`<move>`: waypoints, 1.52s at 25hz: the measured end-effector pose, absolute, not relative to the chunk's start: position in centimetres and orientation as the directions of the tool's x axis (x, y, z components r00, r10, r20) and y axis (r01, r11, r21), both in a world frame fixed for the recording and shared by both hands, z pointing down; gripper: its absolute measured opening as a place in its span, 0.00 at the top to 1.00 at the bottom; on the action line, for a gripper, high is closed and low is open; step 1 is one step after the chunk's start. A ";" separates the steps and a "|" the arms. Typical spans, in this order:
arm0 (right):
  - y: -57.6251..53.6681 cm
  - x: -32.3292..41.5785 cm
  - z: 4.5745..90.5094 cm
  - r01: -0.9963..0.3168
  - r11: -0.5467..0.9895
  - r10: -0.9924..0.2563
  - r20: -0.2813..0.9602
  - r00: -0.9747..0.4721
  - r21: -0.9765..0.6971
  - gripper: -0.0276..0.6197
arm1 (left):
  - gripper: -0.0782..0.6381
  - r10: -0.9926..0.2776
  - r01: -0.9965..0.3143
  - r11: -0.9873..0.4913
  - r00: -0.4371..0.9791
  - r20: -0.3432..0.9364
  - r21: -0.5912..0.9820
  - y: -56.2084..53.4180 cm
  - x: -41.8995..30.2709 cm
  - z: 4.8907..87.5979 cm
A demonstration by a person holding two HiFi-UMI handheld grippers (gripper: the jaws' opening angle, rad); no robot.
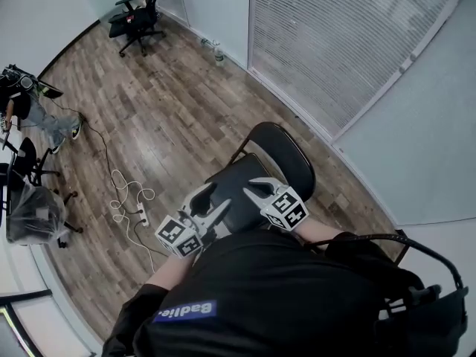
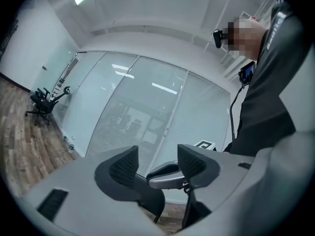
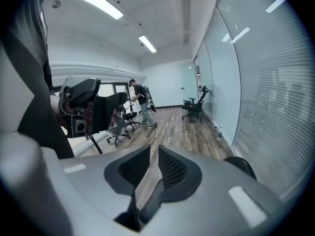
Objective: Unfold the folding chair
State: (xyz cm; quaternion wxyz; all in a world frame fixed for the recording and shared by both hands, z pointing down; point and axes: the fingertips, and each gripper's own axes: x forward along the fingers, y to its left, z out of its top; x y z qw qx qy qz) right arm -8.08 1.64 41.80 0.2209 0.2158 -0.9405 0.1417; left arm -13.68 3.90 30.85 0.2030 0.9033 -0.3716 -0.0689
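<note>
Evidently indoors, on a wood floor [image 1: 149, 117] spreading left of and beyond the folding chair [image 1: 256, 173], with a glass wall [image 1: 335, 43] hung with blinds close behind that chair's backrest. Looks already opened out: black seat roughly level, rounded backrest raised on the far side, legs hidden beneath, so no telling whether fully spread or locked. Far beyond the folding chair, toward the upper left, a black office chair [image 1: 137, 21]. Just over the folding chair's near seat edge, against the person's dark top, two tools, neither touching it. Left tool [image 1: 210, 203]: jaws standing fairly wide, nothing gripped between the pads, only the other tool and the blinds seen past them. Right tool [image 1: 253, 188]: jaws narrow, a slim gap left, holding nothing. On the floor left of the folding chair, a white cable [image 1: 126, 199] looped around a power strip. Likely trouble from here: with nothing steadying the chair, a half-spread frame could sag shut or tip if pressed on the seat edge; worth checking before letting be. Narrow right jaws would need widening before any fresh grip, or would glance off the seat. Dragging the chair leftward risks snagging the cable; pushing it back risks knocking the glass.
</note>
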 end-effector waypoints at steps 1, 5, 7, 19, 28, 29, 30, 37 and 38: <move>1.8 -8.7 40.6 -0.453 0.874 -0.338 0.451 -0.826 -0.175 0.88 | 0.56 -0.696 -0.637 -0.652 0.718 0.008 0.412 4.0 -13.6 29.9; 3.3 -9.8 36.8 -0.393 0.903 -0.309 0.371 -0.876 -0.176 0.92 | 0.84 -0.705 -0.647 -0.663 0.709 -0.024 0.377 4.4 -13.3 27.3; 3.7 -9.8 35.4 -0.371 0.913 -0.299 0.342 -0.891 -0.169 0.93 | 0.87 -0.705 -0.651 -0.666 0.709 -0.023 0.364 4.4 -12.8 26.5; 5.1 -9.9 24.4 -0.326 0.942 -0.313 0.140 -0.940 -0.081 0.95 | 0.88 -0.740 -0.712 -0.655 0.673 -0.022 0.253 5.4 -11.4 21.5; 6.9 -8.1 25.2 -0.355 0.929 -0.344 0.108 -0.933 -0.108 0.95 | 0.88 -0.743 -0.729 -0.643 0.669 0.041 0.236 7.3 -9.7 24.2; 7.0 -8.0 25.3 -0.358 0.927 -0.347 0.106 -0.932 -0.114 0.95 | 0.88 -0.741 -0.730 -0.645 0.669 0.047 0.227 7.5 -9.6 24.5; 7.0 -7.8 25.4 -0.361 0.925 -0.350 0.102 -0.931 -0.120 0.95 | 0.88 -0.739 -0.730 -0.648 0.671 0.051 0.218 7.7 -9.4 24.7; 7.2 -7.5 26.1 -0.361 0.922 -0.350 0.099 -0.931 -0.140 0.95 | 0.88 -0.743 -0.736 -0.641 0.666 0.065 0.216 8.1 -9.3 25.9; 7.3 -7.4 26.2 -0.359 0.922 -0.348 0.101 -0.932 -0.143 0.95 | 0.88 -0.745 -0.739 -0.639 0.664 0.067 0.214 8.2 -9.2 25.9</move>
